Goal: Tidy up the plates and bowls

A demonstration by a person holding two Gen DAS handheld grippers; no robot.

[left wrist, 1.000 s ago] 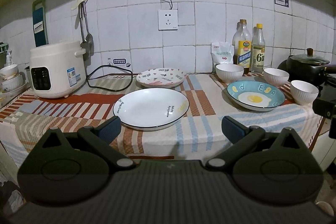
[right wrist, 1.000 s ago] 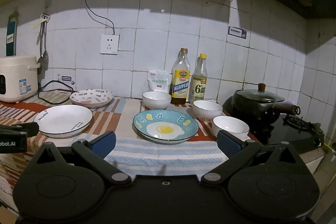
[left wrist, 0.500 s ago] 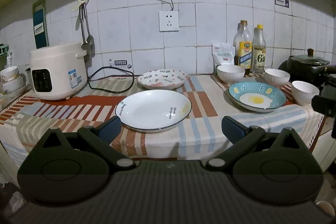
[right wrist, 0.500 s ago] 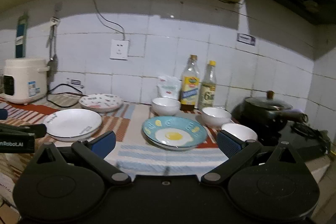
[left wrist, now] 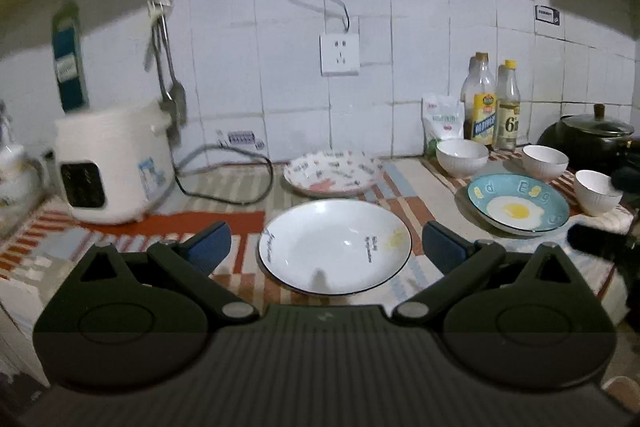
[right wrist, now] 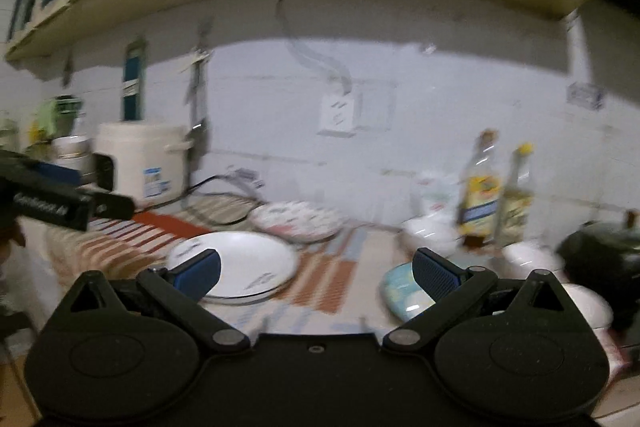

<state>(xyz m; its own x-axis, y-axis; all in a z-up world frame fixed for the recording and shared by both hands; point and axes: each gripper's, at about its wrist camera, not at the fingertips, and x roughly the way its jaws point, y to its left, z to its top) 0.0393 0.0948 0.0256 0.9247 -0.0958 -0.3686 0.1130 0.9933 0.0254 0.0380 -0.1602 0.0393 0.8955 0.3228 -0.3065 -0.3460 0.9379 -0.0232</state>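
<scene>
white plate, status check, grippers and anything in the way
Left gripper open, empty. Right gripper open, empty. White plate flat on cloth, untouched, nothing blocking.

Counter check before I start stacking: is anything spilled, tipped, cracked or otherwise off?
Nothing stands out. The white plate, patterned plate and egg plate lie flat on the cloth, and the three bowls sit upright. Bottles stand upright by the wall. No spill shows. The right wrist view is too blurred to check for cracks.

Dim kitchen light; a brighter patch on the wall tiles (left wrist: 400, 67) ahead, shadow arching above. The right wrist view is heavily motion-blurred; both bow at their edges.
</scene>
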